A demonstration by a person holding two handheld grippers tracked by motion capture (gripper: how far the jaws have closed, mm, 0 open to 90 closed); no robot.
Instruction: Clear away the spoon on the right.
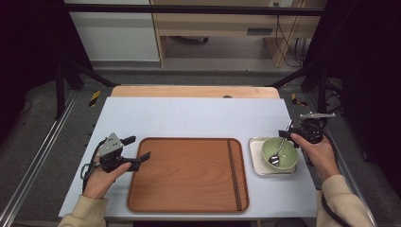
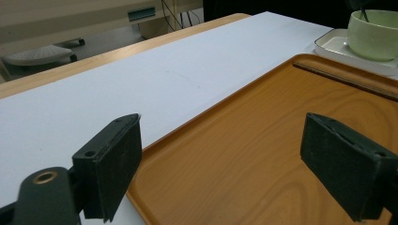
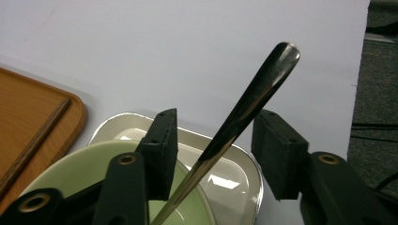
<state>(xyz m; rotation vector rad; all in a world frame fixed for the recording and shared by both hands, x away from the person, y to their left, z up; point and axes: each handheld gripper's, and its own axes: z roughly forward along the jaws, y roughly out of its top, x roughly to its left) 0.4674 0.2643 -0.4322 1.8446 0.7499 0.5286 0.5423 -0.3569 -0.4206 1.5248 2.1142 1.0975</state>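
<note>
I had the right gripper (image 3: 213, 150) half open around the spoon (image 3: 244, 110) handle, pads not yet touching. Spoon sat in the green bowl (image 1: 279, 150), nothing moved to the wooden tray (image 1: 189, 175) yet. Left gripper (image 2: 234, 164) hung wide open and empty.

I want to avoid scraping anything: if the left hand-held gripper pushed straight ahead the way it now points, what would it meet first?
Probably the wooden tray: the left hand-held gripper points low over its near corner with jaws open. Beyond lies the green bowl on its white dish, though depth is hard to judge.
</note>
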